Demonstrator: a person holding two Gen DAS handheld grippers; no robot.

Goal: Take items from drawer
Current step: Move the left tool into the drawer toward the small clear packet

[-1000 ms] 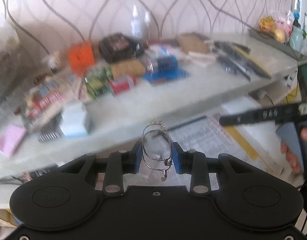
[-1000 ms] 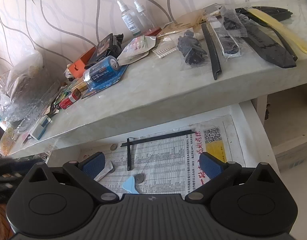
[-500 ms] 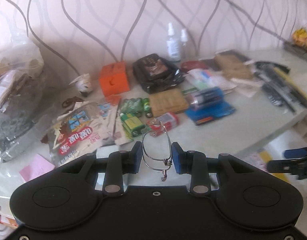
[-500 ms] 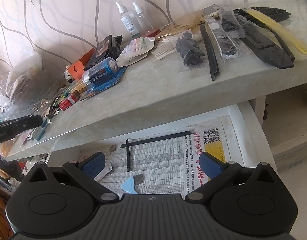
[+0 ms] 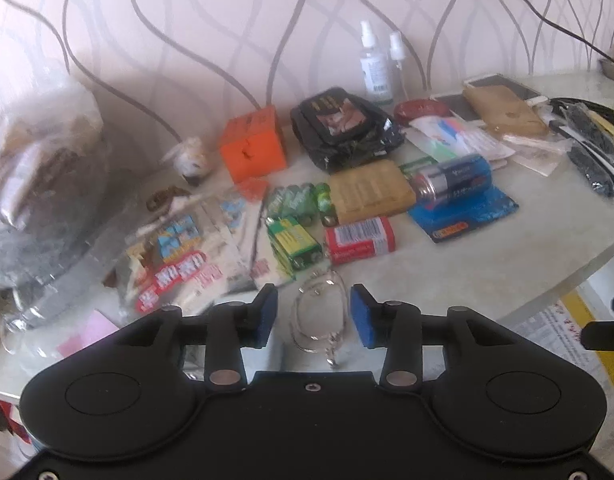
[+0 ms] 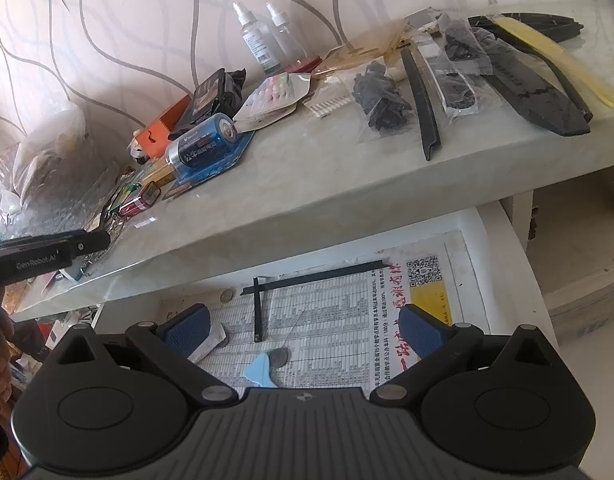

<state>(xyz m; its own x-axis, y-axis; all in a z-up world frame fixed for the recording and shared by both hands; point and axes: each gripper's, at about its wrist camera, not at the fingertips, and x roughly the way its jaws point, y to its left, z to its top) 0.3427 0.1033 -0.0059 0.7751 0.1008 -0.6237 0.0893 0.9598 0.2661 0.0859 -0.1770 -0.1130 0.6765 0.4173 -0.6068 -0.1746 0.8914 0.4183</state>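
Observation:
A pair of thin wire-rimmed glasses [image 5: 319,310] lies on the pale stone tabletop [image 5: 467,272], between the blue pads of my left gripper [image 5: 314,300]. That gripper is open, its pads apart from the frame on both sides. My right gripper [image 6: 303,320] stands open over the open drawer [image 6: 499,264] below the tabletop. Lying on the drawer's newspaper liner are two crossed black strips [image 6: 315,276], a coin [image 6: 279,358], a light blue pick [image 6: 259,374] and a white packet [image 6: 209,344].
The tabletop is crowded: green batteries [image 5: 293,242], a red box [image 5: 361,240], a large blue battery pack [image 5: 455,188], an orange box [image 5: 253,144], spray bottles [image 5: 373,64], plastic bags [image 5: 39,160] at left, and black strips [image 6: 421,104]. A bare strip runs along its front edge.
My left gripper carried the glasses from over the drawer up to the tabletop, then opened and let them go there. The right gripper has barely moved.

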